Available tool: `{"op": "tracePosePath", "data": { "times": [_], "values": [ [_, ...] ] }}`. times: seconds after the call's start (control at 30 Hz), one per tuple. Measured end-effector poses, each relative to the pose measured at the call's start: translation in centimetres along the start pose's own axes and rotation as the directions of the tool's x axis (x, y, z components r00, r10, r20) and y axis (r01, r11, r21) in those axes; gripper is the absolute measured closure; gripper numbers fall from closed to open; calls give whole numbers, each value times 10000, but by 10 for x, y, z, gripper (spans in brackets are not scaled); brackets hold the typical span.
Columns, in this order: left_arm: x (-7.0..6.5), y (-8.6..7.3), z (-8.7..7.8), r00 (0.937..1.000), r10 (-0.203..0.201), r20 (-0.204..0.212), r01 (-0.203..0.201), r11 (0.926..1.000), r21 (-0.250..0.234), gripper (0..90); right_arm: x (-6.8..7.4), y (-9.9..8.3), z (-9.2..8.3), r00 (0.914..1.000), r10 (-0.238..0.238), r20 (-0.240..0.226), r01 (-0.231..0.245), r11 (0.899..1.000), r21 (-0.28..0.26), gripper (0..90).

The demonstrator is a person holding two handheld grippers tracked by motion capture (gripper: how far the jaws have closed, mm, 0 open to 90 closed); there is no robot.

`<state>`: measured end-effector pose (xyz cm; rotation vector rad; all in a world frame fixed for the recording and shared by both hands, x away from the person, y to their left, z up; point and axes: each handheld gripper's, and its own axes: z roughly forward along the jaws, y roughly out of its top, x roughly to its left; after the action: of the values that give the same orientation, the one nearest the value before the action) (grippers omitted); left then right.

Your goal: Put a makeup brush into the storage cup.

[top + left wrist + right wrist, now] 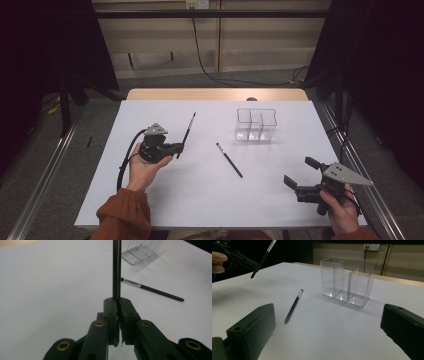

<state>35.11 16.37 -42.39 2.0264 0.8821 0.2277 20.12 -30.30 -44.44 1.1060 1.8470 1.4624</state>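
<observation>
High view: left claw (176, 148) pinches one brush (187, 131) near its end above the desk (200, 200) (could pivot or slip), right claw (302, 172) gapes empty, second brush (229, 160) lies beside clear organizer (256, 125).

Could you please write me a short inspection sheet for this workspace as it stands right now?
Surface: white table, flat, bare over most of its area.
Job's things: clear organiser with several compartments, upright, nothing in it; one dark brush lying loose on the table; a second brush held clear of the table.
Clutter: nothing seen.
Grippers: left gripper shut on the second brush near its end; right gripper open, holding nothing, at the table's right edge.
Cables: black cable trailing from the left gripper; another cable on the floor beyond the table.
Surroundings: dark curtains at both sides, pale wall panels behind, grey floor.
</observation>
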Motion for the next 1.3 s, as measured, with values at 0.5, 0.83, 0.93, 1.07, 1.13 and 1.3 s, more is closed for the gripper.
{"op": "tracePosePath", "data": {
  "times": [0.5,0.83,0.93,1.07,1.13,1.3],
  "values": [
    [-2,-5,-12,10000,-22,35,28,9843,-1762,846,1,0,-1,10000,70,3,-70,10000,-28,0],
    [-7,-8,-23,9993,122,347,-48,9788,-2046,846,2,0,-1,10000,34,-45,-35,10000,-46,0],
    [-12,-9,-25,9984,277,490,-167,9774,-2109,845,2,1,0,10000,5,-64,-6,10000,-80,0],
    [-18,-9,-28,9973,332,663,-174,9742,-2251,846,4,1,0,9999,3,-139,-4,10000,-80,0],
    [-21,-9,-29,9965,345,760,-165,9740,-2261,846,4,2,-1,9998,-7,-186,4,9999,-132,0],
    [-27,-9,-26,9943,448,965,-221,9742,-2246,846,5,3,0,9995,72,-299,-77,9998,-162,0]
  ]
}}
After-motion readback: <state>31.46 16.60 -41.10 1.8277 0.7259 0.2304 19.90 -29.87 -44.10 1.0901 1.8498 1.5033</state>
